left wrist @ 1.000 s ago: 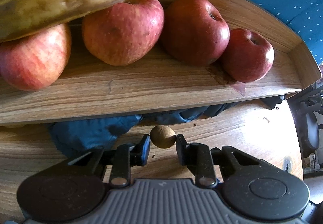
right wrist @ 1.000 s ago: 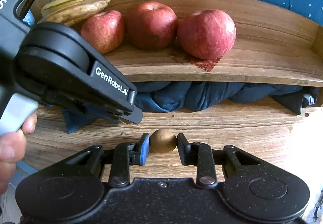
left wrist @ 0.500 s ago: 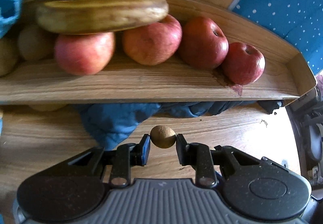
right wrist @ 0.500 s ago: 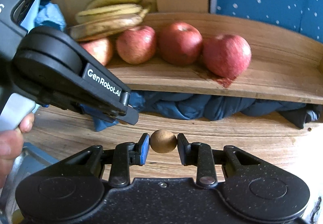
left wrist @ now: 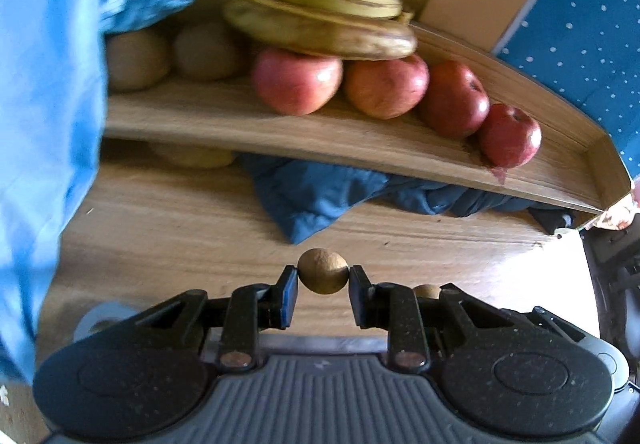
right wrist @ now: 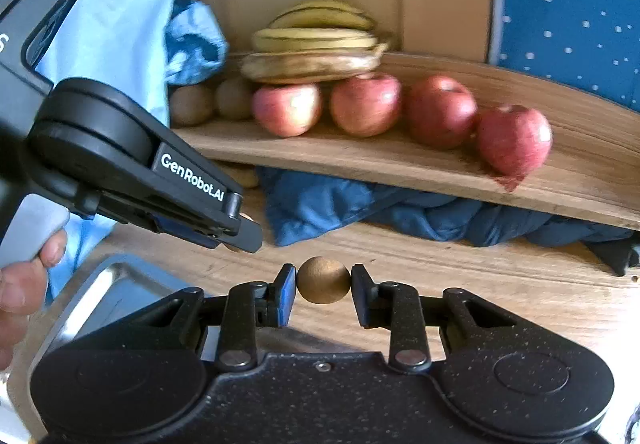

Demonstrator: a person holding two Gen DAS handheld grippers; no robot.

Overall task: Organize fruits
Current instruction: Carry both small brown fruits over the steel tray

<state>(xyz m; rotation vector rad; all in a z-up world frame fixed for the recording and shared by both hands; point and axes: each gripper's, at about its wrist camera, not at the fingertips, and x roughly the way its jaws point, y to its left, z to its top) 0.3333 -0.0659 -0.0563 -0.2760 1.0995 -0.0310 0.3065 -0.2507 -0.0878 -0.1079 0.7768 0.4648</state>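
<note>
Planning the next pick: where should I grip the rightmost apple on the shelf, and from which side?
Grip the rightmost apple across its widest middle, coming from the open front of the shelf. Its right side is free; another apple crowds its left, so angle in slightly from the right.
</note>
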